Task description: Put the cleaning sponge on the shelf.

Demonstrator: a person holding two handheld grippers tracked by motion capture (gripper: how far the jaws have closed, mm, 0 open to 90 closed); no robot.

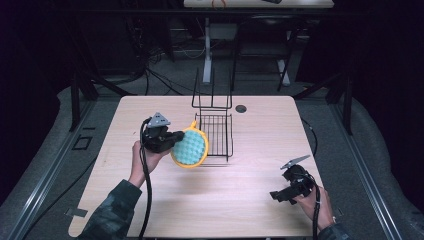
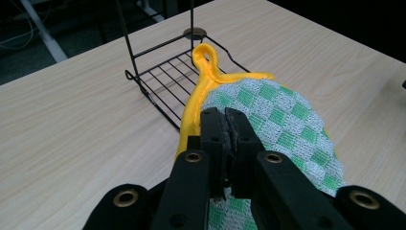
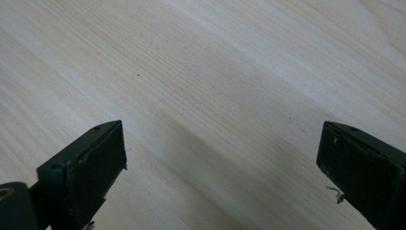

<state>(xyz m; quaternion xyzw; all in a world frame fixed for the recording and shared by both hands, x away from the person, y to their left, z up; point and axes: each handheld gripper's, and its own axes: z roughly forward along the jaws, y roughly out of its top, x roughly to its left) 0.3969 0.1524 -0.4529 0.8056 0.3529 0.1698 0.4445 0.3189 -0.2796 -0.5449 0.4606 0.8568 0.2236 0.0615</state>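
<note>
Left of the tabletop's centre, in the high view, the left gripper carries a round pot holder, held on edge and tilted just beside the near left corner of a black wire rack. Near the front right corner, the right gripper waits low over bare table, well apart from both.

In the left gripper view, the jaws stand pinched together on the pot holder's yellow rim, green-and-white checks spreading to the right, its hanging loop pointing at the rack. It looks light, soft and floppy, quilted cloth unlikely to slip or break; the bound rim seems the firmest hold.

In the right gripper view, the jaws gape wide over the wood, nothing between them.
</note>
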